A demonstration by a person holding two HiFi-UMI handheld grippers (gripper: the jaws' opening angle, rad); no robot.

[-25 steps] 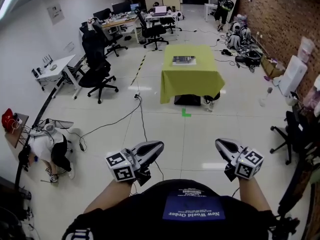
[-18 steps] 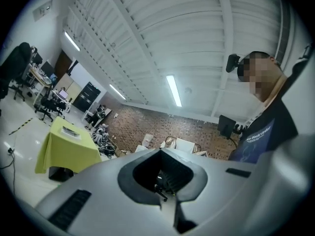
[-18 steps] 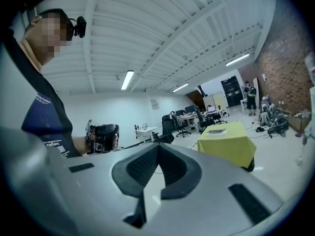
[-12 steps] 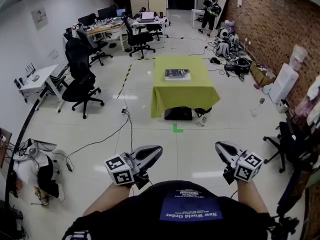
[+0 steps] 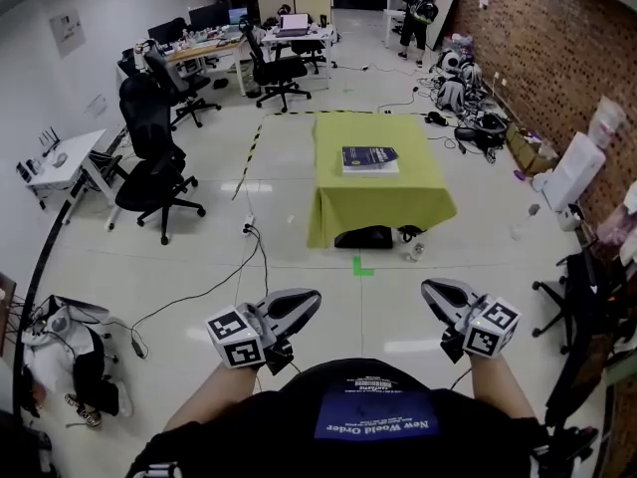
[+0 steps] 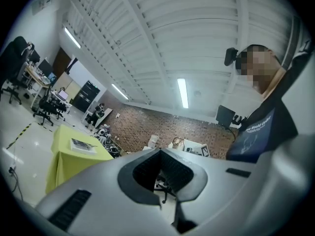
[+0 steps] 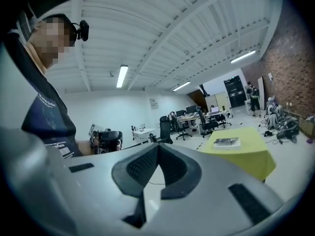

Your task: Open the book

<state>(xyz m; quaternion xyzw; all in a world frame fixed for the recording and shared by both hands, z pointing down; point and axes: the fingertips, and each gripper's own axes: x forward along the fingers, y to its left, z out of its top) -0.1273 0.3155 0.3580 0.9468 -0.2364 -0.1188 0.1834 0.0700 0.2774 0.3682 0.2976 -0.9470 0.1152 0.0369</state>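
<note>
Yellow-green cloth covers the one table, and everything else is placed from it. Far to the table's left and nearer the camera, one person crouches on the floor. Further along, one small white desk stands well left of the table. Between that desk and the table stand two black office chairs, one nearer and the second behind it; the chairs at the long desks beyond the table's far left corner are too crowded to count. One black cable trails over the pale floor from near the table's front left corner.

The left gripper is held low in front of the person's dark shirt, well short of the table. In the left gripper view its jaws are pressed together with nothing between them.

One book, the only thing on the table, lies closed and flat near the middle of the top. One dark bag sits under the table's front edge, and one green mark is on the floor just in front of it.

The right gripper is level with the left one, also well short of the table. In the right gripper view its jaws meet and are empty. Right of the table runs one brick wall, and one person stands beyond the table's far right corner.
</note>
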